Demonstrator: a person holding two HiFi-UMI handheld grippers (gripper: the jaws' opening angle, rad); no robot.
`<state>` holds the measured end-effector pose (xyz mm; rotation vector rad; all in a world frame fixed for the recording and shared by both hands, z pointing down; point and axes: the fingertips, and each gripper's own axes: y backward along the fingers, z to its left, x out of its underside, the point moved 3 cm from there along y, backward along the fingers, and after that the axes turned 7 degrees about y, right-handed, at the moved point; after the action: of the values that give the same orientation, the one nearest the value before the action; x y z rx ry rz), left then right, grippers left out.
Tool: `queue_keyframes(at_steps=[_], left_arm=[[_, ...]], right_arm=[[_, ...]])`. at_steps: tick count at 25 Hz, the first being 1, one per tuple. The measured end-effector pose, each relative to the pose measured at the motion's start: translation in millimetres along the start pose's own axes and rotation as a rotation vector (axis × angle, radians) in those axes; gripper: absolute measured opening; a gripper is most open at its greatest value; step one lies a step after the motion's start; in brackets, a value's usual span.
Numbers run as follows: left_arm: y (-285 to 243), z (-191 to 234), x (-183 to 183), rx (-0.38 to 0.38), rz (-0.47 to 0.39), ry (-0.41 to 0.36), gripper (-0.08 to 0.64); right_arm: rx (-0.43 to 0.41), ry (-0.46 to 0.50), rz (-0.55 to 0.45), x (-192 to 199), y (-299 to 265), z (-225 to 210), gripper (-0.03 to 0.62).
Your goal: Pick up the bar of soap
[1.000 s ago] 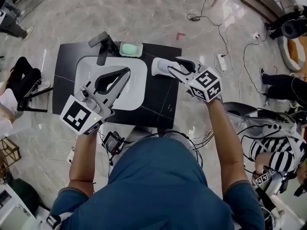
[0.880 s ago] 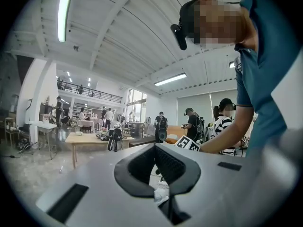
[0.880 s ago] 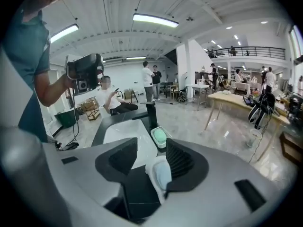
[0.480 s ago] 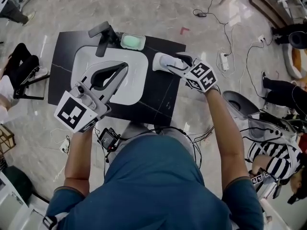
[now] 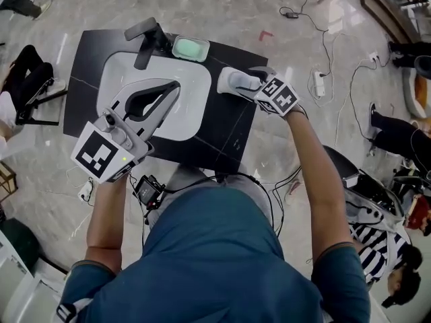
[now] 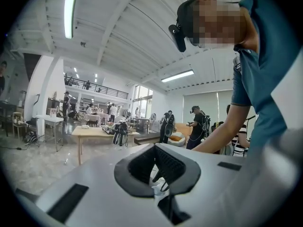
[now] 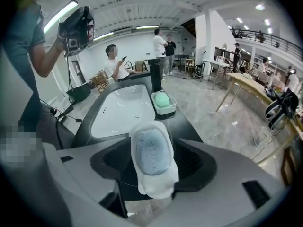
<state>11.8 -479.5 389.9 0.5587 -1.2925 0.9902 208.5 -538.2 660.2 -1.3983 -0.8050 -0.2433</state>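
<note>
The bar of soap [image 5: 189,48], pale green, lies in its clear dish [image 7: 165,110] at the upper middle of the head view. The dish sits at the top edge of the black bench [image 5: 222,140], just right of the black faucet [image 5: 145,40]. Both of your tools are apart from the soap.

Just below the soap in that view is the white sink basin [image 5: 192,120], set into the bench. Your left tool [image 5: 176,87] hangs over the basin at centre left, pointing up-frame toward the soap but well short of it. Its jaws are narrow, tips together, with nothing between them.

Your right tool [image 5: 254,83] is right of the basin, just above centre, angled down at the bench top. Its jaws stand wide and have just been opening. Between them is a white oblong thing [image 7: 151,157], soft-looking, with a pale blue oval face. In the right gripper view, dark space shows at its left side, so the pads are not clamping it. In the head view it lies over the black surface by the basin's upper right corner, and the dish is up and left of it, near but apart.

Around the bench is a pale marble floor [image 5: 283,19], with cables [image 5: 323,42] trailing across the upper right.
</note>
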Motion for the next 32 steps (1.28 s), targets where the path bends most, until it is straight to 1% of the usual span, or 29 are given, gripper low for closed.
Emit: queue_keyframes(at_steps=[6, 10, 12, 15, 18, 20, 25, 29, 32], left_arm=[[7.1, 4.0, -0.5, -0.012, -0.031, -0.002, 0.003], [6.9, 6.2, 2.5, -0.019, -0.03, 0.007, 0.003], [7.6, 6.6, 3.7, -0.02, -0.026, 0.013, 0.003], [8.1, 7.3, 3.8, -0.022, -0.025, 0.015, 0.003], [9.5, 7.1, 6.1, -0.025, -0.004, 0.018, 0.003], [8.7, 7.1, 3.2, -0.026, -0.026, 0.009, 0.003], [7.5, 6.2, 3.1, -0.017, -0.017, 0.0, 0.003], [6.7, 5.4, 2.3, -0.013, -0.019, 0.004, 0.003], [9.2, 3.7, 6.0, -0.013, 0.0, 0.008, 0.003]], right_arm=[[-0.048, 0.092, 0.085, 5.2, -19.9, 9.7, 0.281], [-0.078, 0.197, 0.153, 9.4, -28.5, 13.7, 0.281], [-0.087, 0.225, 0.164, 8.6, -30.0, 14.8, 0.281], [-0.099, 0.206, 0.143, 7.5, -32.3, 14.9, 0.272], [-0.103, 0.191, 0.123, 6.7, -35.1, 13.5, 0.262], [-0.101, 0.19, 0.127, 6.7, -35.9, 13.6, 0.262], [-0.085, 0.171, 0.14, 7.0, -30.3, 11.8, 0.261], [-0.073, 0.157, 0.122, 6.7, -26.0, 12.5, 0.261], [-0.058, 0.158, 0.114, 5.2, -22.0, 13.4, 0.261]])
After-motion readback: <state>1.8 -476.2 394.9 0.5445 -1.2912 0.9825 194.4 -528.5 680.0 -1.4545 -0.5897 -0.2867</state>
